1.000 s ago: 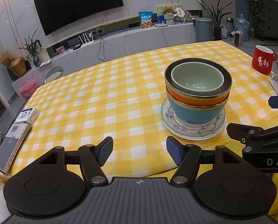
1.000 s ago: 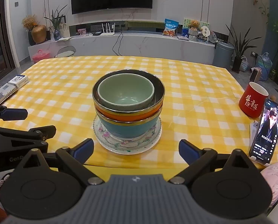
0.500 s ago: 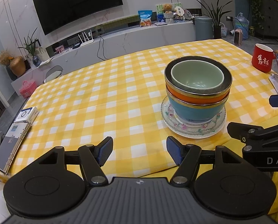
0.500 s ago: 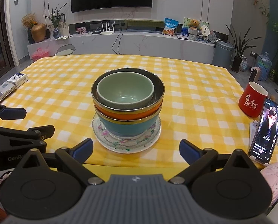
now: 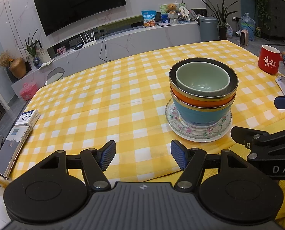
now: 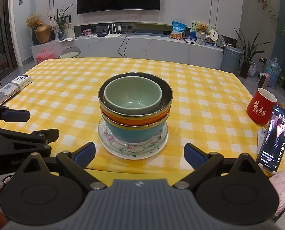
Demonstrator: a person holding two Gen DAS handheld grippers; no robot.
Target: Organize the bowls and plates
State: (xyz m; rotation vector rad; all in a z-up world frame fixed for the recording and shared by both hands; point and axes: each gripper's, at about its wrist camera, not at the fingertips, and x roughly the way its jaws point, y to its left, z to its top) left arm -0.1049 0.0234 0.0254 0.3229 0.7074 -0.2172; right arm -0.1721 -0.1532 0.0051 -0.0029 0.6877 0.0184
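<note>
A stack stands on the yellow checked table [image 6: 209, 99]: a floral glass plate [image 6: 132, 149] [image 5: 198, 132], a teal bowl [image 6: 134, 132] [image 5: 199, 113], an orange bowl [image 6: 134, 119] [image 5: 201, 100] with a dark gold-rimmed inside, and a pale green bowl [image 6: 132, 95] [image 5: 201, 78] on top. My right gripper [image 6: 139, 153] is open and empty, just short of the plate at the table's near edge. My left gripper [image 5: 142, 153] is open and empty, left of the stack over the near edge. Each gripper shows at the side of the other's view.
A red mug [image 6: 261, 109] [image 5: 268, 61] and a phone on a stand [image 6: 274, 140] are at the right. A binder [image 5: 10, 151] and a small white box [image 5: 27, 117] lie at the table's left edge. A TV console stands beyond the table.
Both views have shifted slightly; the stack looks a little higher in frame. Both grippers stay open and empty.
</note>
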